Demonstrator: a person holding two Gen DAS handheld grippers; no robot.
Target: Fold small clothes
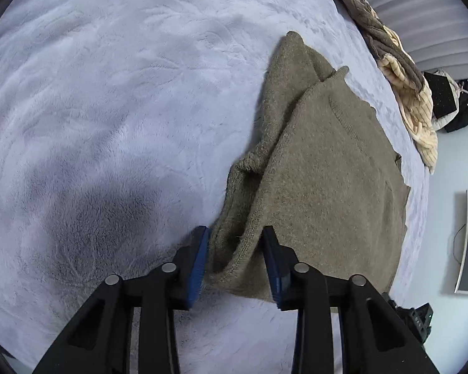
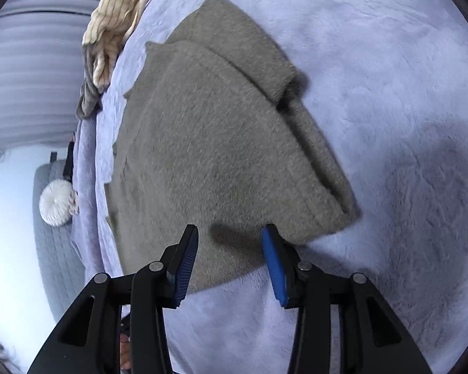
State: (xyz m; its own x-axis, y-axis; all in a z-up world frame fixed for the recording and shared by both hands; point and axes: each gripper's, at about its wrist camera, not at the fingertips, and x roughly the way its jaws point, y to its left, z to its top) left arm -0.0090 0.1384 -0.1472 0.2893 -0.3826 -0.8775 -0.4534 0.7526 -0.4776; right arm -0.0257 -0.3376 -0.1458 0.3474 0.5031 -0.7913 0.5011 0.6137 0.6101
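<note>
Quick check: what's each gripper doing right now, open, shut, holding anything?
Left gripper: open, fingers straddling the olive knit sweater hem.
Right gripper: open, holding nothing.

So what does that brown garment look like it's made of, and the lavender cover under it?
The brown garment looks like knitted wool or a wool-like blend: matte, fuzzy surface, with a ribbed hem. The lavender cover looks like plush fleece or velvety synthetic: soft sheen, with brushed pile marks. Exact fibres can't be confirmed.

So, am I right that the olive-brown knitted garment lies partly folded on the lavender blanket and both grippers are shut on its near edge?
Not quite: both are open. The left gripper straddles the olive-brown garment edge unclamped in the left wrist view; the right gripper gapes in the right. It does lie partly folded on the lavender blanket.
</note>
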